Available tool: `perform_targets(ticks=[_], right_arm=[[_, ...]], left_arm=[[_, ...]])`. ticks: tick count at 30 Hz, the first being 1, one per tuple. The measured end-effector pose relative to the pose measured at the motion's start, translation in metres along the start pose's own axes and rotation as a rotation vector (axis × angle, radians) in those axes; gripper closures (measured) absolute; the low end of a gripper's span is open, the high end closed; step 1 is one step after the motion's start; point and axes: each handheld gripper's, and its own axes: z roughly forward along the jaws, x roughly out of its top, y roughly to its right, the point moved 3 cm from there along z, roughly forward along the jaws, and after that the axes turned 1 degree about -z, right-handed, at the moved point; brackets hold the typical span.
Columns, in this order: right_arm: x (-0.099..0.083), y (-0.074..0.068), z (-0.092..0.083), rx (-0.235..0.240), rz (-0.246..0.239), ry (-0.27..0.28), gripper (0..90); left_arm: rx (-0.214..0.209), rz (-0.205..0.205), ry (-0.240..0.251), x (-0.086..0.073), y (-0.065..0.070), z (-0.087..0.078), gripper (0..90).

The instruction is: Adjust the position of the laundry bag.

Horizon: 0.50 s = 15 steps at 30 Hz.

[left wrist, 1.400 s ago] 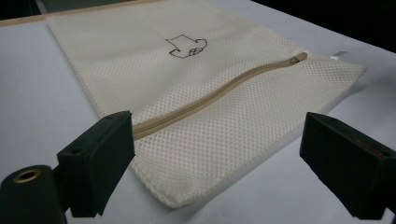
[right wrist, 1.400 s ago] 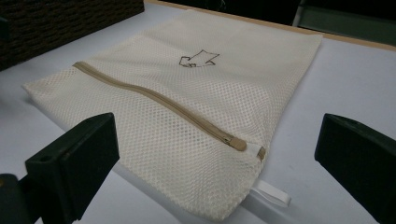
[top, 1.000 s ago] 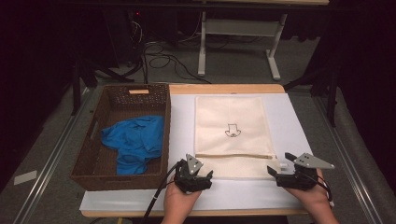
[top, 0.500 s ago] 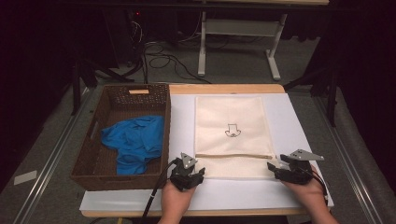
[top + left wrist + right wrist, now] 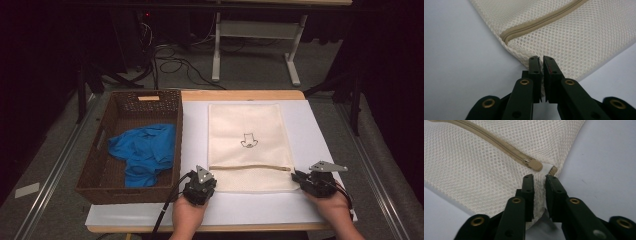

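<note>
Mesh bag (image 5: 248, 146) lying flat mid-desk toward the near edge; near corners being pinched between just-closing jaws of left gripper (image 5: 541, 65) and right gripper (image 5: 539, 182), netting bunching between the pads.

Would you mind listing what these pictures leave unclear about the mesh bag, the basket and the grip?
- Mesh bag contents: high view, weave opaque from here.
- Printed figure: high view, too small to identify.
- Basket label: too small to read.
- Blue cloth: crumpled; type unclear.
- Right gripper: bag edge between the jaws, just been closing; pad contact hidden.
</note>
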Motion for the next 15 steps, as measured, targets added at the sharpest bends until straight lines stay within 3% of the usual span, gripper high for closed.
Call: perform_targets(ticks=[2, 15], right_arm=[[-0.001, 0.000, -0.003, 0.013, -0.003, -0.001, 84.7], [-0.017, -0.008, -0.025, 0.039, -0.022, -0.002, 85.4]], left_arm=[[-0.014, 0.003, -0.010, -0.001, 0.001, -0.002, 85.0], [-0.061, 0.068, -0.074, -0.013, 0.020, -0.018, 84.9]])
